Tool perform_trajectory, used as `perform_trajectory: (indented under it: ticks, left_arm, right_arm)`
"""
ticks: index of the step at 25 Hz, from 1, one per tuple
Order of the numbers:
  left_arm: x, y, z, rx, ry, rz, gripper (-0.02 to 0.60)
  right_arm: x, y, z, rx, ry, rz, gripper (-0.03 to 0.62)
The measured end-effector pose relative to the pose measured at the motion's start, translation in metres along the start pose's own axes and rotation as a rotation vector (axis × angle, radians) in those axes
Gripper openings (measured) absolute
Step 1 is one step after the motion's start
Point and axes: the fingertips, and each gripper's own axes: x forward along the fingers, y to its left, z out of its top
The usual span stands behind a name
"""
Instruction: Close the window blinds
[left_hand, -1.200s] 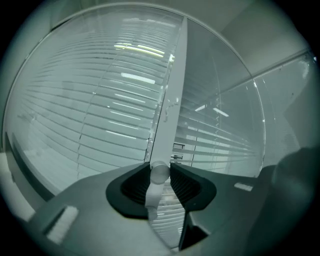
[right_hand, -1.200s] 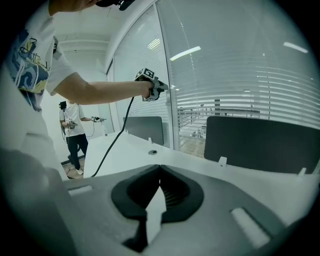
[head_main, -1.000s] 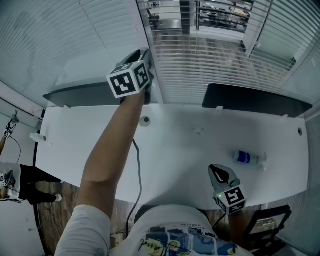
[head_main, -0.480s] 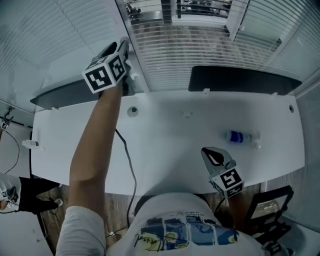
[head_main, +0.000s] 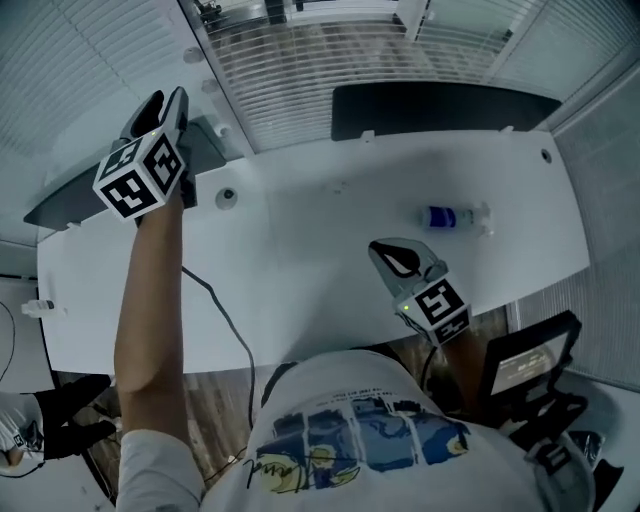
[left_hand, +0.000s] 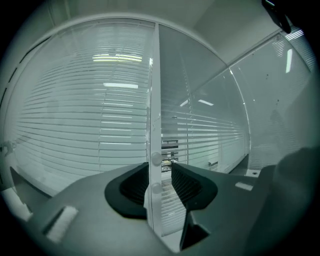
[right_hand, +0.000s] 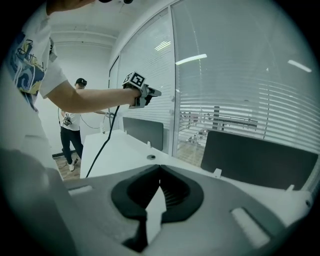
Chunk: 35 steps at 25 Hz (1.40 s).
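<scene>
White slatted blinds (left_hand: 75, 125) cover the glass on both sides of a white upright frame post (left_hand: 155, 75). A thin cord with two small beads (left_hand: 156, 159) hangs in line with my left gripper (left_hand: 160, 172). Its jaws stand a narrow gap apart, wider than the beads, and the right jaw is clear of them. In the head view the left gripper (head_main: 168, 100) is held out high at arm's length toward the blinds (head_main: 300, 60). My right gripper (right_hand: 160, 170) is shut and empty, low over the desk's near edge (head_main: 392, 252). From the right gripper view, the left gripper (right_hand: 152, 92) points at the post.
A white desk (head_main: 300, 290) runs below the window, with black partition panels (head_main: 440, 105) along its far edge. A plastic bottle (head_main: 448, 216) lies on it at the right. A cable (head_main: 215, 310) trails from my left arm. Another person (right_hand: 70, 125) stands beyond the desk's end.
The left gripper has drawn back slightly from the window. The big round bead that filled its jaws is gone; smaller beads now hang free in the gap. The right gripper stays shut.
</scene>
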Motion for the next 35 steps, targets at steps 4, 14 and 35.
perform_trajectory:
  ticks: [4,14,35]
  left_arm:
    - [-0.023,-0.026,-0.014,0.011,-0.001,-0.072,0.135]
    - [-0.098,-0.072,-0.047,0.056,0.055,-0.195,0.084]
    - [-0.218,-0.098,-0.115,0.005,0.22,-0.141,0.005]
  right_arm:
    - [-0.005,-0.012,0.007,-0.027,-0.013,-0.046,0.003]
    - [-0.006,-0.01,0.027,-0.025,-0.048,-0.032,0.003]
    - [0.044,0.01,0.07,-0.035,-0.164,0.168,0.003]
